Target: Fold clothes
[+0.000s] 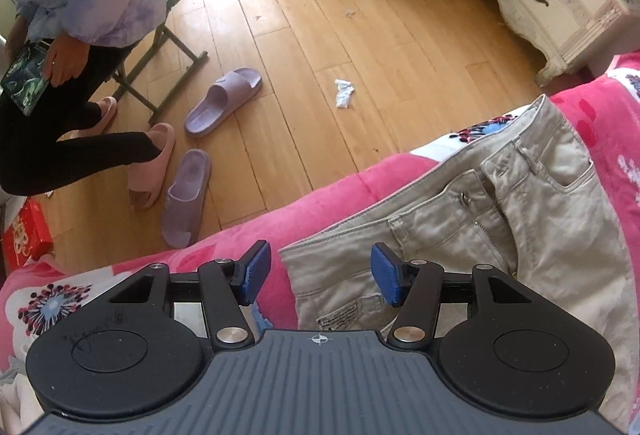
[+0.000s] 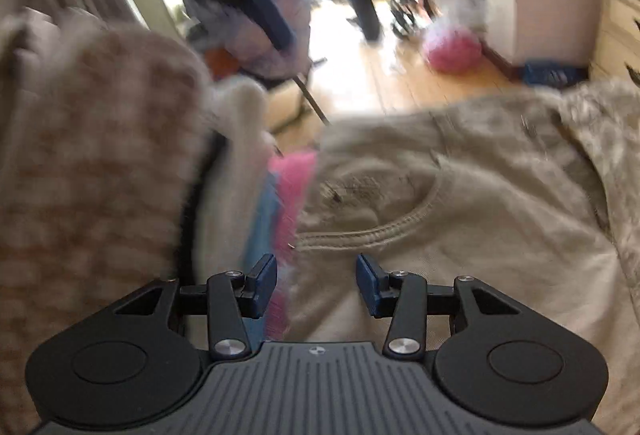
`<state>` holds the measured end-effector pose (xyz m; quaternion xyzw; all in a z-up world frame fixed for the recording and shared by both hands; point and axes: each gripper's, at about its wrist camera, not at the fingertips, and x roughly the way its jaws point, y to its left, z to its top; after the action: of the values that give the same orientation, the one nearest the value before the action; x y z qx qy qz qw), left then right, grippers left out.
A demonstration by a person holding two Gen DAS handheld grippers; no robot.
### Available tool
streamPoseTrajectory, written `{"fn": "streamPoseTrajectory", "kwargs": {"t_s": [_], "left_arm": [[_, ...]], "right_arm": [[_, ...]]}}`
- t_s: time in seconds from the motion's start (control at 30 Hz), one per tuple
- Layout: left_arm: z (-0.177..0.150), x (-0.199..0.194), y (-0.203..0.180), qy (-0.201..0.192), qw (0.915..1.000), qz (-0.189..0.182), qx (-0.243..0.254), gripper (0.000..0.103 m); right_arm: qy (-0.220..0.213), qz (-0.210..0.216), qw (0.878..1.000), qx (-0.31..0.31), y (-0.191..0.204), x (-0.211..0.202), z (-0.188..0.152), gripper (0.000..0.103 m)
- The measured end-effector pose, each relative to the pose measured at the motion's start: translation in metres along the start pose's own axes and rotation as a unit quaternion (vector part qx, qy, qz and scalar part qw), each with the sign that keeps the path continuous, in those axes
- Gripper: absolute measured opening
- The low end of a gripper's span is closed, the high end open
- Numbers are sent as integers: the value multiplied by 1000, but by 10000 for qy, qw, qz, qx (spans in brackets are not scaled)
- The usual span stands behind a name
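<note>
Left tool (image 1: 319, 273): its blue pads stand wide apart with nothing between them; it hovers low over the near edge of the bed.
Trousers, left view (image 1: 500, 219): khaki, lying flat on the pink flowered blanket (image 1: 332, 195), front side up with the button and zip showing; a hem or folded edge sits just ahead of the tool, a little to its right.
Long axis: the trousers run away from the tool toward the upper right, waistband at the far end by the bed's edge.
Right tool (image 2: 316, 285): also spread open and empty, though the picture is smeared by motion.
Trousers, right view (image 2: 460, 195): a curved pocket seam lies directly ahead and to the right of the pads, very close.
Heap at left (image 2: 92, 163): a checked, fluffy fabric just beside the trousers; I cannot tell what garment it is.
Nearer tool: judging by closeness, the right one, which is almost on the cloth.
Fold state: one layer or several, I cannot tell.
</note>
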<state>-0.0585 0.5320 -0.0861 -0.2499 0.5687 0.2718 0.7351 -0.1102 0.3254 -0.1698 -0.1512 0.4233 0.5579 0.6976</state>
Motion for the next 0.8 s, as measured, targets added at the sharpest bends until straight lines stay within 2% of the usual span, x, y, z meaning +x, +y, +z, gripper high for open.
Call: {"fn": "streamPoseTrajectory", "kwargs": {"t_s": [0.17, 0.3, 0.4, 0.47, 0.5, 0.57, 0.63, 0.7, 0.8], "left_arm": [[0, 5, 2, 60, 9999, -95, -58, 55], [0, 6, 1, 104, 9997, -177, -98, 55], [0, 5, -3, 21, 9998, -195, -58, 55], [-2, 4, -5, -87, 9997, -190, -86, 55], [-3, 4, -6, -103, 9997, -213, -99, 55], [-6, 5, -7, -57, 9996, -251, -100, 55], [-10, 5, -8, -22, 9996, -268, -72, 56], [-13, 1, -8, -55, 9996, -269, -56, 55], [-21, -7, -9, -124, 9992, -387, -48, 56]], "right_arm": [[207, 33, 9996, -193, 2, 5, -1, 50], [407, 340, 9982, -287, -4, -4, -4, 50], [422, 217, 9977, -486, -2, 0, -13, 49], [310, -30, 9988, -378, 0, 3, -18, 37], [264, -71, 9995, -185, -2, 1, -18, 33], [160, -7, 9986, 511, -16, -6, -20, 12], [-2, 233, 9887, 1481, -40, -17, -24, 8], [-210, 548, 9703, 2345, -63, -28, -33, 8], [-318, 697, 9572, 2790, -74, -32, -38, 8]]}}
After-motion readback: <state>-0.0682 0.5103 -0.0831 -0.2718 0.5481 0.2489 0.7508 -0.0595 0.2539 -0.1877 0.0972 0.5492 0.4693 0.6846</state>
